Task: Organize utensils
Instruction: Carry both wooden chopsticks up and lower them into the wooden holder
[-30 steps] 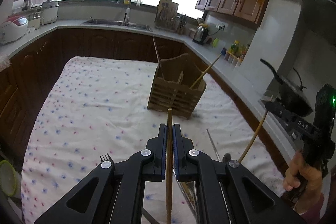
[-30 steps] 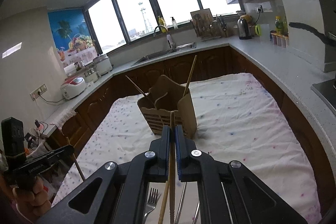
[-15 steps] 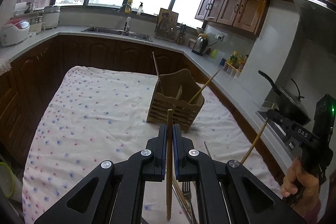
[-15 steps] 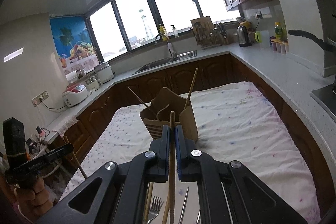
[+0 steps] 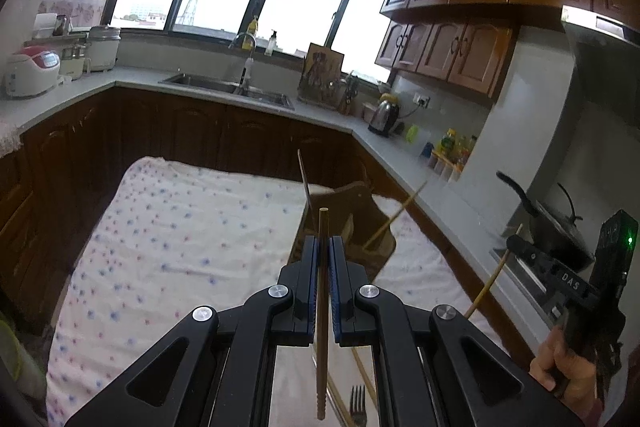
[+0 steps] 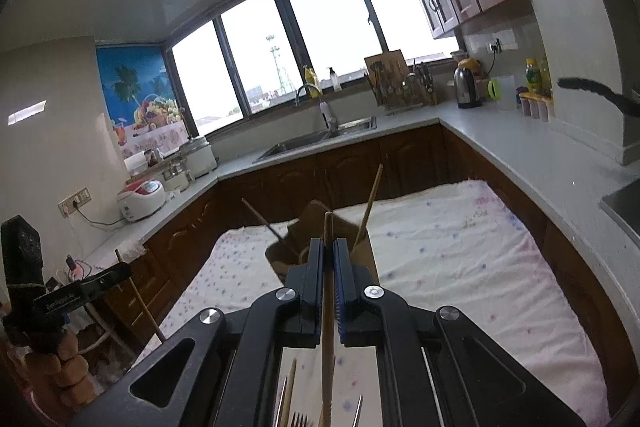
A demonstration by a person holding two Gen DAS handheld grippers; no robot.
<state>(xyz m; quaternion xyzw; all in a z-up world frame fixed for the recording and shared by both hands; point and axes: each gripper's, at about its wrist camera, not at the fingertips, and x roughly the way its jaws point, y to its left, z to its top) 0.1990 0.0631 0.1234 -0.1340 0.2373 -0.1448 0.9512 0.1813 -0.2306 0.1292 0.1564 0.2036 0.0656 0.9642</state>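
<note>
In the left wrist view, the left gripper is clamped on a wooden chopstick, which stands nearly upright between the blue-lined jaws, its blunt top poking above them and its ridged tip hanging below over the table. Just beyond the jaws sits the wooden utensil holder on the flower-dotted tablecloth; two sticks already lean out of it, one slanting up to the left and one angling out to the right. Under the gripper body a fork lies on the cloth beside another loose chopstick. At the right edge a hand grips the right gripper, seen from the side; it pinches a second chopstick that slants down and to the left. Behind, a sink sits under the windows and a kettle stands on the counter. In the right wrist view, the right gripper is closed tight on its chopstick, again close to upright, the top end showing above the jaws in front of the utensil holder, which stands just ahead on the tablecloth with the two sticks fanning out of it left and right. Below the gripper body the tines of a fork and the ends of other utensils lie on the cloth. At the left edge a hand carries the left gripper, its chopstick held aslant, well apart from the holder.
</note>
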